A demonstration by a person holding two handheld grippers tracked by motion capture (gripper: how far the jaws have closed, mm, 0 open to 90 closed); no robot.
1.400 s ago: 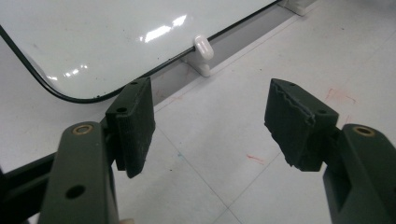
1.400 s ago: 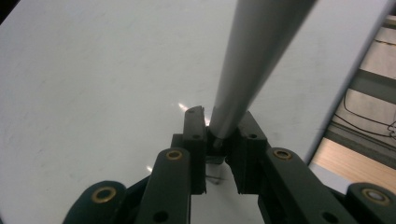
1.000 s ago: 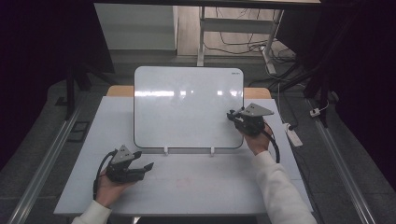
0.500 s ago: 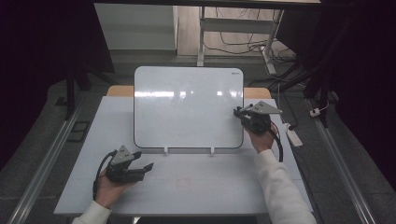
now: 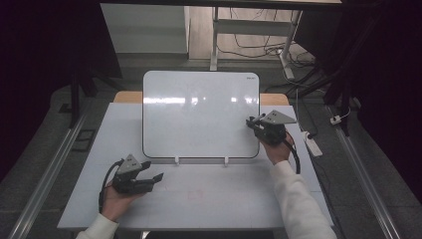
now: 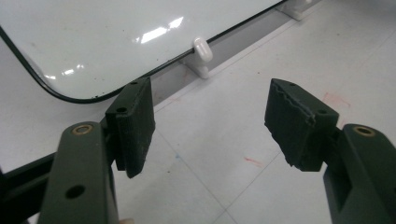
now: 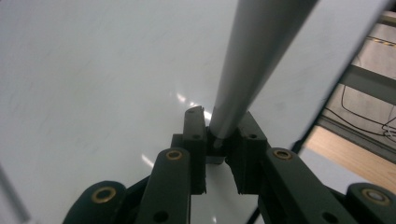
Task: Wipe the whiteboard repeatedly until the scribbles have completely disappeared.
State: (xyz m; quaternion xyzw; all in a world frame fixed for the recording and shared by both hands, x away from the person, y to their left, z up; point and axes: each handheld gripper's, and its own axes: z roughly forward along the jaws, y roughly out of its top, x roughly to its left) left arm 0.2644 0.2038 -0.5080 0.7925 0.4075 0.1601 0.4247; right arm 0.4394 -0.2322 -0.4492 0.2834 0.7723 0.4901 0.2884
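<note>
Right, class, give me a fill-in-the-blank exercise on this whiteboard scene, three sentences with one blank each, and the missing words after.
1. The right gripper is shut on a grey ____.
2. The left gripper has its jaws ____ above the table.
3. The whiteboard stands on two small white ____ at its lower edge.

Missing words: pen; open; clips

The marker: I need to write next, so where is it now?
In the high view the marker is clamped in the right tool, at the whiteboard's right edge, on the table's right side.
</note>
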